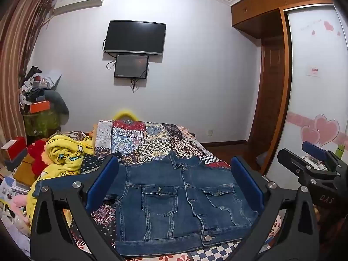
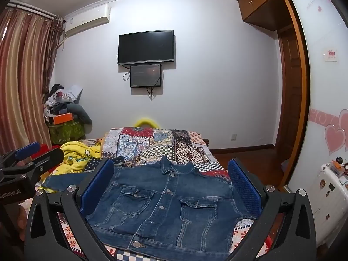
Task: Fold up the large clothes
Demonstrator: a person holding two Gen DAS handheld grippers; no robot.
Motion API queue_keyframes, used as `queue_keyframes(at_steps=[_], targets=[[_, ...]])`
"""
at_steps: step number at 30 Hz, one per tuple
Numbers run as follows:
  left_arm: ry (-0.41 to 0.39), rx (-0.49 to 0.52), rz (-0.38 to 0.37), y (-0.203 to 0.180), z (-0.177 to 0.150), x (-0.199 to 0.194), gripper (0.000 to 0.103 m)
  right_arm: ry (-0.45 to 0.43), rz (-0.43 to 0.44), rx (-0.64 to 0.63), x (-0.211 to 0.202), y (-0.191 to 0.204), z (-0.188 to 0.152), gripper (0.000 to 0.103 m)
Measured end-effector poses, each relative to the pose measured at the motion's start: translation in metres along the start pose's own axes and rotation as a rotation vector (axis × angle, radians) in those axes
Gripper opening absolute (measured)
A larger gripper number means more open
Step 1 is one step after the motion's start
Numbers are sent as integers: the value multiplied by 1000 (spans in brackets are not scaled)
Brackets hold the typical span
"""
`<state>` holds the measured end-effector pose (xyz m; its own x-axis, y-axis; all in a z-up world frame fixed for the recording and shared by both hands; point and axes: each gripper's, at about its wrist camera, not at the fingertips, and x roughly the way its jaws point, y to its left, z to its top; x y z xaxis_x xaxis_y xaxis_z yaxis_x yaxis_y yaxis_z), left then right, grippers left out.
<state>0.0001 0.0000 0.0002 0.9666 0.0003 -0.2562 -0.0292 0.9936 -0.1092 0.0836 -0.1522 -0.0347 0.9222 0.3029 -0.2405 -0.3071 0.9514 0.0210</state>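
Denim is seen at the middle of both views: a blue jacket is laid flat, front side up and buttoned, on the patchwork bedspread of the bed. The left gripper and the right gripper are held above it, jaws spread wide, nothing gripped. Yellow clothing is piled to the left.

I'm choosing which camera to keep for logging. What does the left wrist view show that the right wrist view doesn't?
Only the left wrist view shows the right gripper and a red box at far left. Only the right wrist view shows the left gripper and a white stickered case. Both show the denim jacket flat on the quilt, the yellow garment and the TV.
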Motion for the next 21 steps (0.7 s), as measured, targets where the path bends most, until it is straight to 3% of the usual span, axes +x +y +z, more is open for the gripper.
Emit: queue_keyframes(at_steps=[21], targets=[[-2,16,7,1,-3,-2,103,2,-3,2,0,-2,3,103]])
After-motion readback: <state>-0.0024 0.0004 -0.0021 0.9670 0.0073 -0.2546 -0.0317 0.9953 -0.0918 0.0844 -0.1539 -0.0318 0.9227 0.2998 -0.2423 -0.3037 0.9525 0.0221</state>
